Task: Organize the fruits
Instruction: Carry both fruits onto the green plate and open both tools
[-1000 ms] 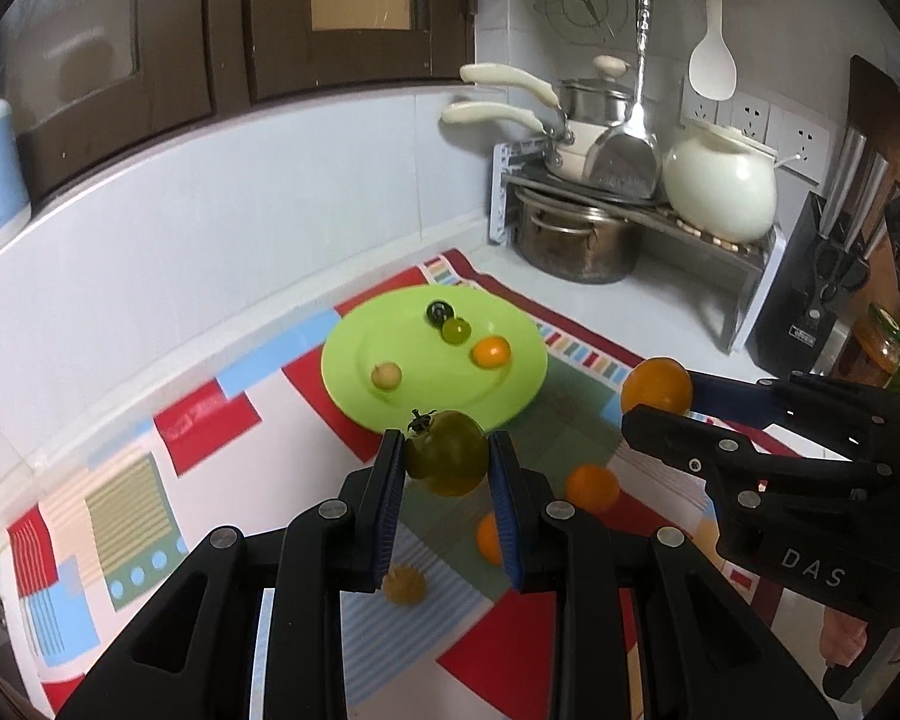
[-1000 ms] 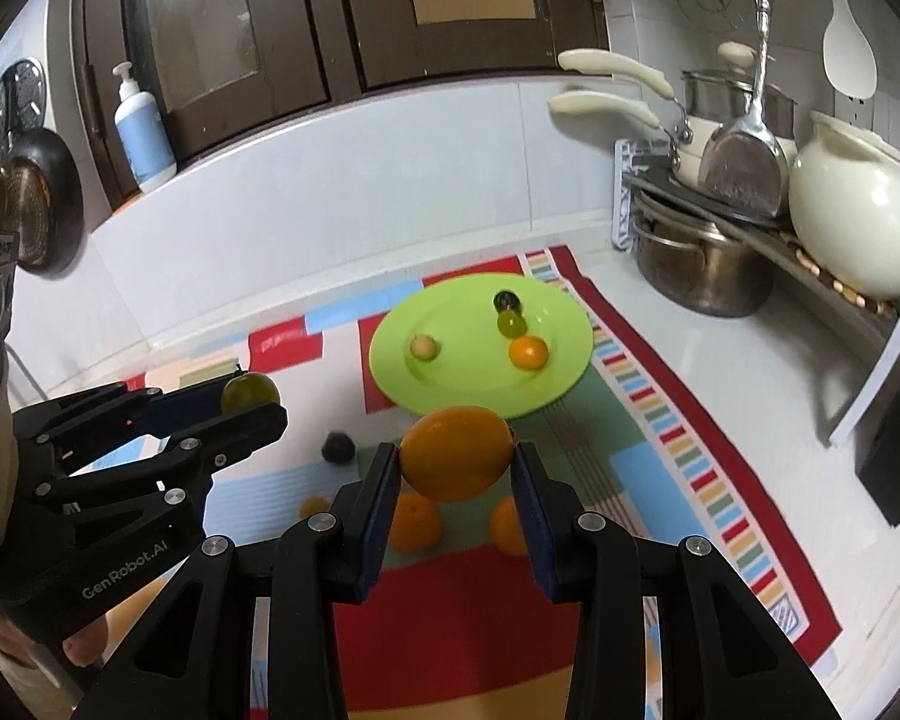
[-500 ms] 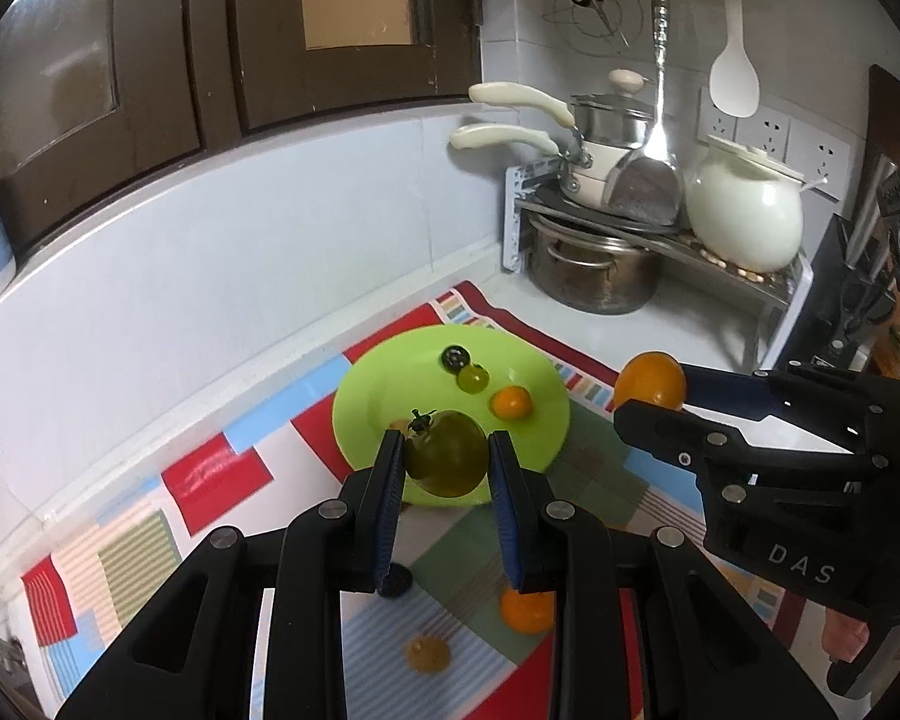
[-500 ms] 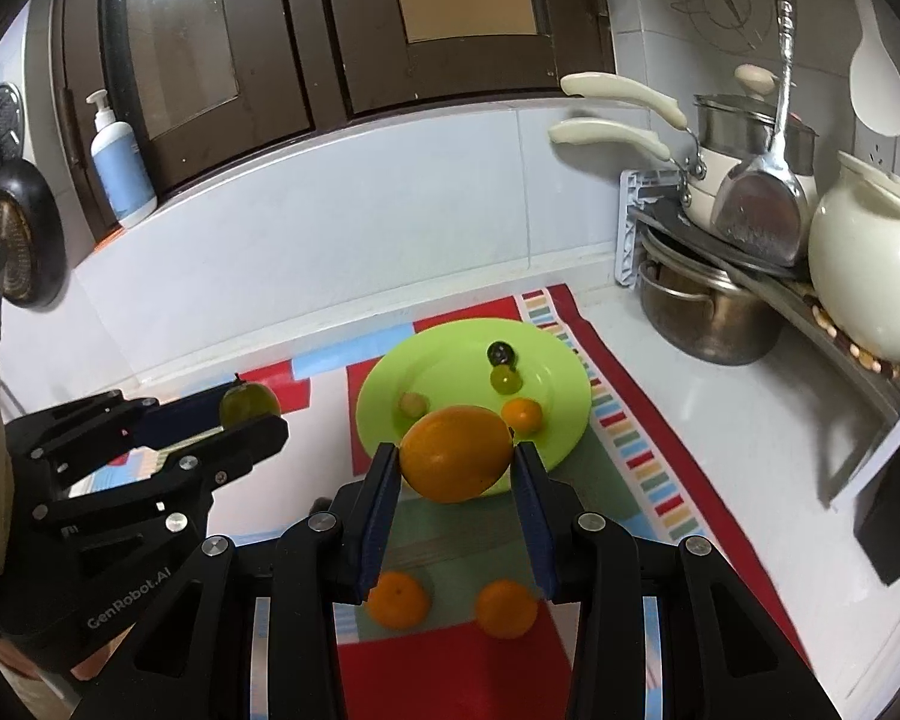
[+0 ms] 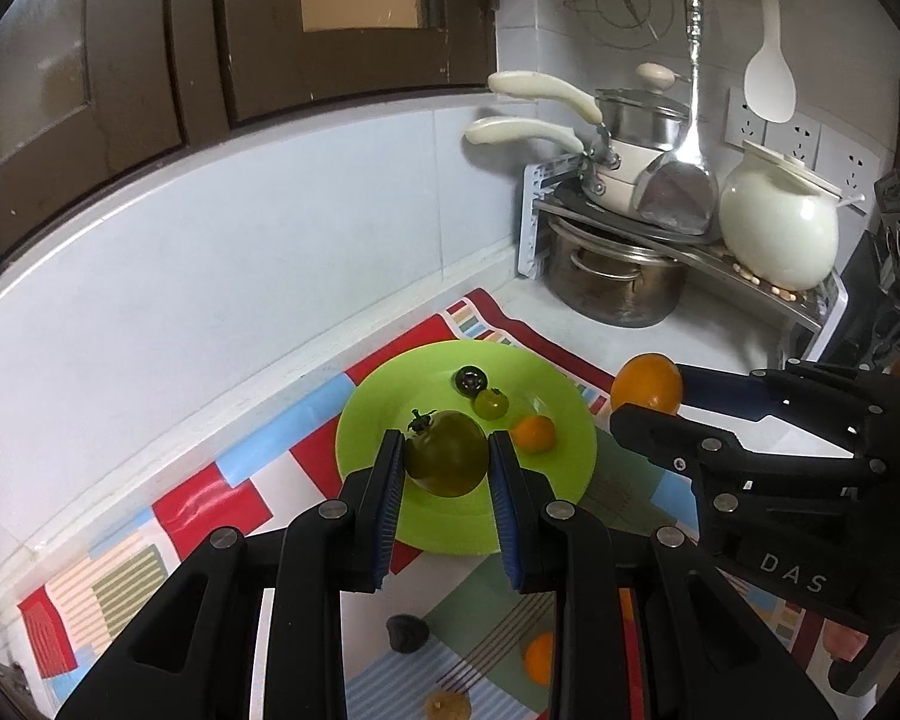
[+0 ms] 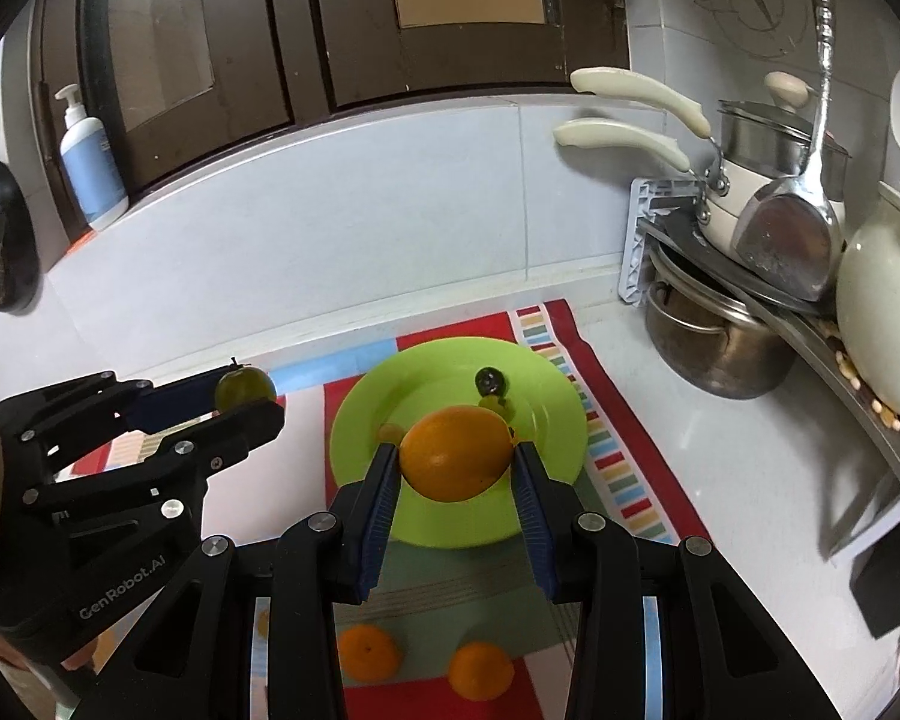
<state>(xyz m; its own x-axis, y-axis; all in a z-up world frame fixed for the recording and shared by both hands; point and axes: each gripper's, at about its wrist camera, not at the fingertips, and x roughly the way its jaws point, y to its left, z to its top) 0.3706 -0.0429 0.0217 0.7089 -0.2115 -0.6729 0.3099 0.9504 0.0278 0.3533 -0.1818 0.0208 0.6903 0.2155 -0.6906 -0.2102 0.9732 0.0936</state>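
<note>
Both grippers have come forward since a second ago, so the plate point(image 5: 570, 438) now sits right behind their loads instead of well ahead. Left gripper point(image 5: 447, 462) is clamped on a dark green tomato point(image 5: 447, 459), its stem up at the left, held above the near half of the plate. Right gripper point(image 6: 457, 462) is clamped on an orange point(image 6: 457, 455), also held over the plate, covering part of its middle. From the left camera the orange point(image 5: 647, 383) shows at the right gripper's tip, off the plate's right edge. From the right camera the tomato point(image 6: 245, 389) shows at the left gripper's tip, left of the plate. On the plate lie a black berry point(image 5: 470, 380), a small green tomato point(image 5: 491, 402) just beside it, and a small orange fruit point(image 5: 533, 433) nearer. Another small yellowish fruit point(image 6: 391, 432) peeks out beside the orange, mostly hidden. Plate rests on a patterned mat point(image 6: 624, 480). Still on the mat near the camera: two tangerines point(image 6: 369, 651) point(image 6: 480, 671), a dark lump point(image 5: 407, 633), maybe a fruit, too blurred to tell, and a small brownish one point(image 5: 447, 705). Pots point(image 5: 621, 285) on a rack and a cream jar point(image 5: 777, 234) stand at the back right; a soap bottle point(image 6: 92, 171) stands on the ledge at left.
</note>
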